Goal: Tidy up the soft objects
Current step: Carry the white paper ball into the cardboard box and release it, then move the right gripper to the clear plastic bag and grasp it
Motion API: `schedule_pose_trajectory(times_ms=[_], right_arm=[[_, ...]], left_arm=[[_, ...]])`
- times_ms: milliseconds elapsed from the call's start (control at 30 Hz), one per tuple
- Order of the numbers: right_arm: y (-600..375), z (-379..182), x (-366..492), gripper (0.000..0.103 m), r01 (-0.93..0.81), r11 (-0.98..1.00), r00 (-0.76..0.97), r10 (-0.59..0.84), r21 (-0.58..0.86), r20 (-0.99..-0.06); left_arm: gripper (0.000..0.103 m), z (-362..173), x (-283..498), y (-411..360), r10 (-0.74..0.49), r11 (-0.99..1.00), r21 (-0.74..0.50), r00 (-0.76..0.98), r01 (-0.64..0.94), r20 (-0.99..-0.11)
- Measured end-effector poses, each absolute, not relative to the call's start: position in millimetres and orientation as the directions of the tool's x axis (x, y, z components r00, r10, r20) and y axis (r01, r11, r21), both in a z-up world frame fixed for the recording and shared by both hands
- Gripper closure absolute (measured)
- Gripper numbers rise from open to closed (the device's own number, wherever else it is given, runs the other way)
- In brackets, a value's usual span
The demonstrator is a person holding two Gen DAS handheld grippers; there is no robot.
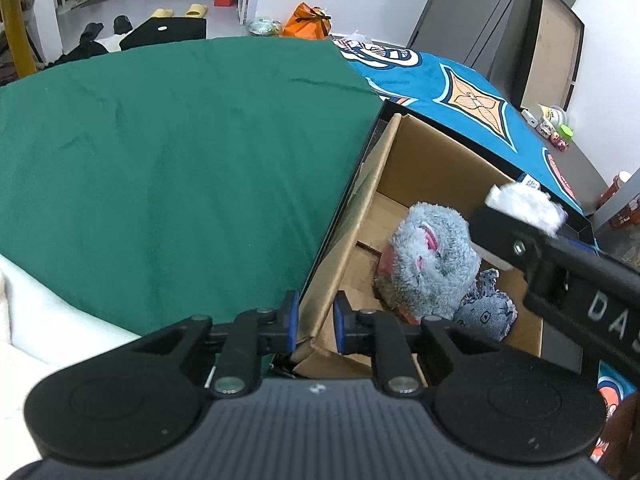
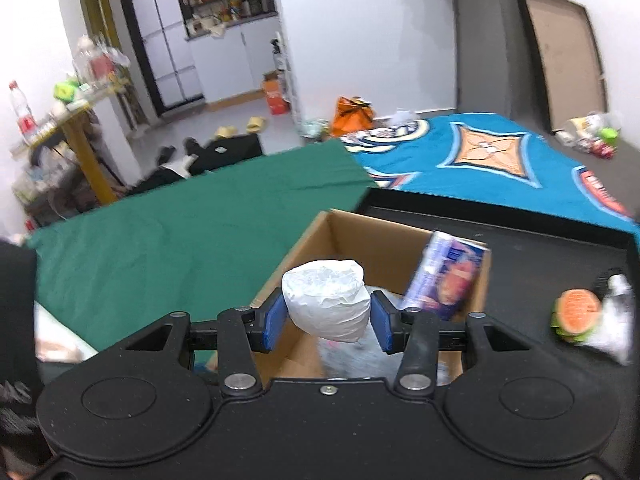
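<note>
An open cardboard box stands on a black tray, and it shows in the right wrist view too. In it lie a grey plush toy and a small grey-blue plush. My left gripper sits astride the box's near wall with a narrow gap between its blue pads, holding nothing. My right gripper is over the box, with a white plastic-wrapped soft bundle between its pads; the bundle also shows in the left wrist view. A purple printed packet hangs blurred above the box.
A green cloth covers the table to the left. A blue patterned cloth lies beyond the black tray. A burger-shaped toy and a white item lie on the tray at the right. Clutter stands on the floor behind.
</note>
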State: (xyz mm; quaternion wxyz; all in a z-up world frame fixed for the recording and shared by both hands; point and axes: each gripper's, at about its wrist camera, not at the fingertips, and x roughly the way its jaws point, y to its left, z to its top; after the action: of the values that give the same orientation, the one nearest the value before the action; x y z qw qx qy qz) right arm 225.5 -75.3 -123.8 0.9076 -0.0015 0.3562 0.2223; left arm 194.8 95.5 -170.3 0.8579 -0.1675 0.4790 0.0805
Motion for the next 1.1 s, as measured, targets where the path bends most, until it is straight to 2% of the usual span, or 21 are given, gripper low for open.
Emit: schedule_pose_trajectory(times_ms=[67,467,1100], right_arm=[[-76,-122,227,0.041,-0.423,0.880,0.630,0.456,0.215,-0.628],[-110,-129,223,0.041,-0.343,0.914,0.656,0.397,0.216,-0.642],[-172,-145,214,0.041,-0.244,0.944,0.675,0.329,0.221,-0.660]], left_arm=[[0.086,-172,195,97,-0.027,0.929,-0.215,0.526,-0.300,-0.850],[0.085,-171,196,93,-0.009,0.937,-0.189,0.519,-0.295,-0.855],[0.079,-159,197,62,0.106,0.960,-0.046,0.508,-0.276,-0.855]])
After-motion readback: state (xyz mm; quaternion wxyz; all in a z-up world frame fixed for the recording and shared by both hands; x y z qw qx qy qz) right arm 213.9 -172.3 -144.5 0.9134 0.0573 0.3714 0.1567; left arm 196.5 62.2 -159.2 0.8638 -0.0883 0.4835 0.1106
